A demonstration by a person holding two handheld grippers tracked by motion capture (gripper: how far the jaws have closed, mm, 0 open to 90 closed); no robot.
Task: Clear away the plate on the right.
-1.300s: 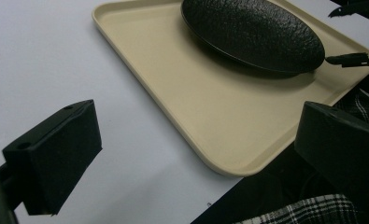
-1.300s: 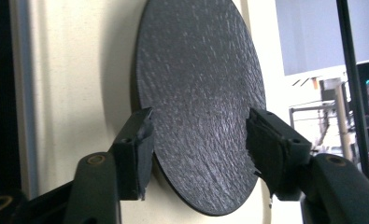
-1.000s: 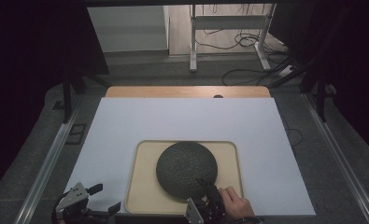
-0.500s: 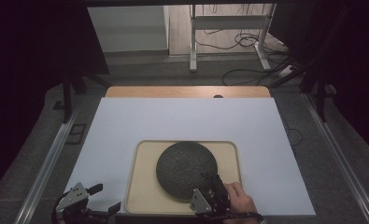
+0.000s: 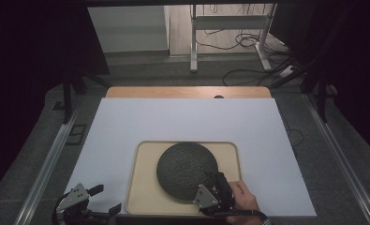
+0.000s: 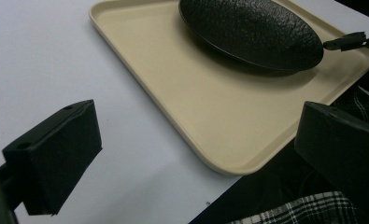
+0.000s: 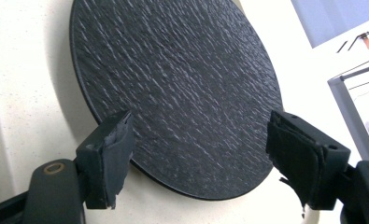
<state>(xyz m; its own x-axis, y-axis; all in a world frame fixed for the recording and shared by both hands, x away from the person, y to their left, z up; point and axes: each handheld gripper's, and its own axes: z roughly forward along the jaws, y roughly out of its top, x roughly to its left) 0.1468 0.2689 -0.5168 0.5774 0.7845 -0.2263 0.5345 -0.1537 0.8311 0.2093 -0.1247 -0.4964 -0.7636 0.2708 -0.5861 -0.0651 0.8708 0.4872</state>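
Right hand-held gripper (image 5: 214, 180) jaws just opening, apart over black plate (image 5: 187, 170) (on beige tray (image 5: 143, 187)); left hand-held gripper (image 5: 105, 199) open, empty.

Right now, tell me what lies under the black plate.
The black plate rests on the beige tray, which lies on the white sheet. The tray's floor shows bare around the plate; the part directly under it is covered, so anything there cannot be seen.

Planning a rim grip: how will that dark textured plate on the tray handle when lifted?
The plate looks stiff and slate-like, so probably heavy. Gripped at its thin rim, it may tilt. On the smooth tray it may slide if pushed.
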